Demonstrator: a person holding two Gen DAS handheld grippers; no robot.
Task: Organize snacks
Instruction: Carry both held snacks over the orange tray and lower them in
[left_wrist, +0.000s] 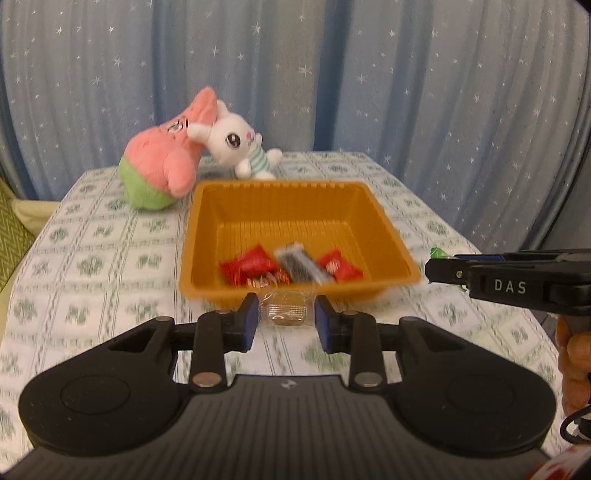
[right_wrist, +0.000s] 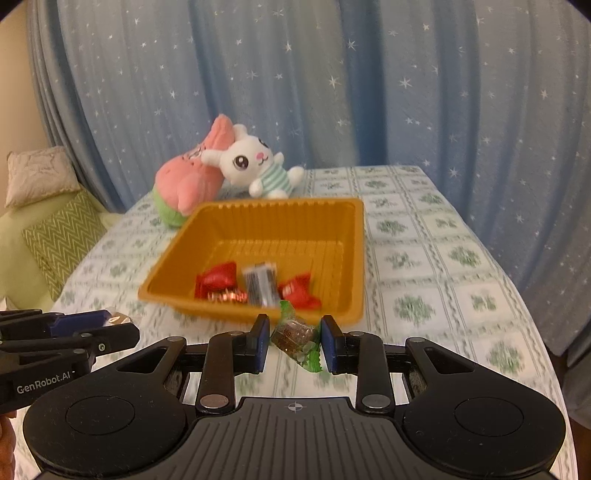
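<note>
Sitting between gripper (left_wrist: 284, 314) pads: clear-wrapped snack (left_wrist: 286, 308)

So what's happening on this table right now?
A person is sorting snacks into an orange tray. The left hand-held gripper holds a clear-wrapped candy, and the right hand-held gripper a green-wrapped candy, both just short of the tray's near rim. Several wrapped snacks already lie inside.

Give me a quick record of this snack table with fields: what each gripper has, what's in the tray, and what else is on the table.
left gripper: shut on clear-wrapped snack
right gripper: shut on green-wrapped candy
orange tray: two red packets, one dark bar, a striped candy
behind tray: pink plush, white bunny plush
surface: green-patterned tablecloth
</note>
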